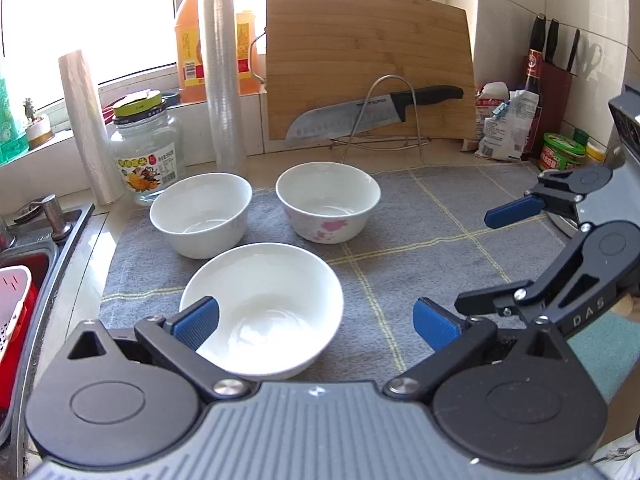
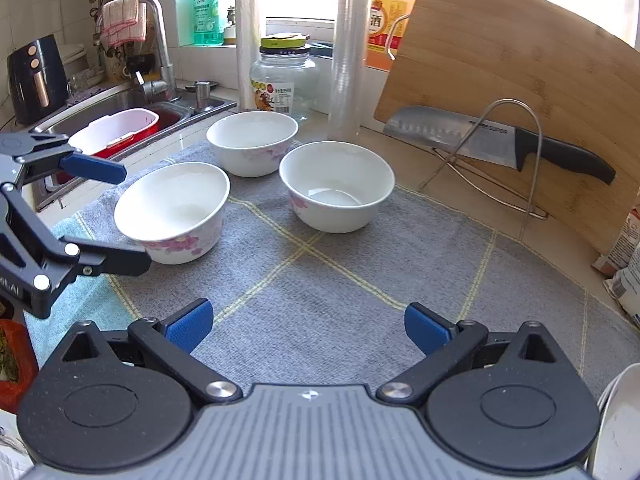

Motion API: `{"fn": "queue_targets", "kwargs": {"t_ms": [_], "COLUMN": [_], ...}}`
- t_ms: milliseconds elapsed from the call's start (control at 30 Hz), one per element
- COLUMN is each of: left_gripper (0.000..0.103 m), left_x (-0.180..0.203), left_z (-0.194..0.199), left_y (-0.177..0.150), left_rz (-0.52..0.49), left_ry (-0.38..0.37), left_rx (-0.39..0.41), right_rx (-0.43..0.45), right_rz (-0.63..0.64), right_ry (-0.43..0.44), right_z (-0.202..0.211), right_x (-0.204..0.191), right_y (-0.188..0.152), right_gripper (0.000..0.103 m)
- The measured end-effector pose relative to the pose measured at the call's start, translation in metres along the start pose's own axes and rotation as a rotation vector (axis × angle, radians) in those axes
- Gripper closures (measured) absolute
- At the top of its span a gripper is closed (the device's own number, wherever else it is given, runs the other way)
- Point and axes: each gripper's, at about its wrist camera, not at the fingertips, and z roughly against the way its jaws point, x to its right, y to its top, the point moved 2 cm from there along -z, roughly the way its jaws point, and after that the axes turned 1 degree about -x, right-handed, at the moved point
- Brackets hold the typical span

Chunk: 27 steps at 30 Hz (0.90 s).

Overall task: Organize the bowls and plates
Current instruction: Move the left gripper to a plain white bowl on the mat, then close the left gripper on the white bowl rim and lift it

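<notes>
— Left wrist view first: what sits nearest you?

— The near bowl (image 1: 262, 308), white and upright on the grey mat (image 1: 420, 232). My left gripper (image 1: 316, 322) hangs just over its near rim, jaws spread wide, one blue pad above the bowl's left edge and the other out over bare mat. Nothing is pinched.

— And the other bowls?

— Two more stand behind it, apart from each other: the plain-looking bowl (image 1: 200, 214) to the left and the flowered bowl (image 1: 328, 206) to the right. From the right wrist view all three carry pink blossoms on their sides, so the plainness is only the angle.

— Your other hand?

— My right gripper (image 2: 308, 326) hovers over open mat, jaws also spread and holding nothing, well clear of the bowls. At the lower right edge of that view is a white rim (image 2: 616, 424), perhaps a plate, though too little shows to be sure.

— Beyond the mat?

— On the surface behind, a cutting board (image 1: 368, 64) leans upright with a knife (image 1: 372, 114) resting on a wire rack (image 1: 384, 120). A glass jar (image 1: 146, 152) stands to the left, and the sink (image 2: 120, 108) lies further left.
</notes>
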Motion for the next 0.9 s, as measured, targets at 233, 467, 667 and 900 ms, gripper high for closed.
{"fn": "queue_targets", "kwargs": {"t_ms": [233, 467, 667, 900], "left_gripper": [0.001, 0.001, 0.001, 0.001], "left_x": [-0.037, -0.059, -0.074, -0.078], "left_z": [-0.010, -0.031, -0.049, -0.054], "left_y": [0.000, 0.001, 0.001, 0.004], "left_rz": [0.032, 0.035, 0.030, 0.012], "left_ry": [0.000, 0.018, 0.026, -0.030], "left_rx": [-0.008, -0.073, -0.130, -0.137], "right_rx": [-0.001, -0.001, 0.022, 0.037], "right_rz": [0.068, 0.102, 0.122, 0.143], "right_ry": [0.049, 0.095, 0.113, 0.104], "right_z": [-0.019, -0.036, -0.045, -0.052], "right_x": [-0.032, -0.057, -0.072, -0.082], "right_y": [0.012, 0.017, 0.026, 0.031], "right_gripper": [0.000, 0.000, 0.000, 0.000]}}
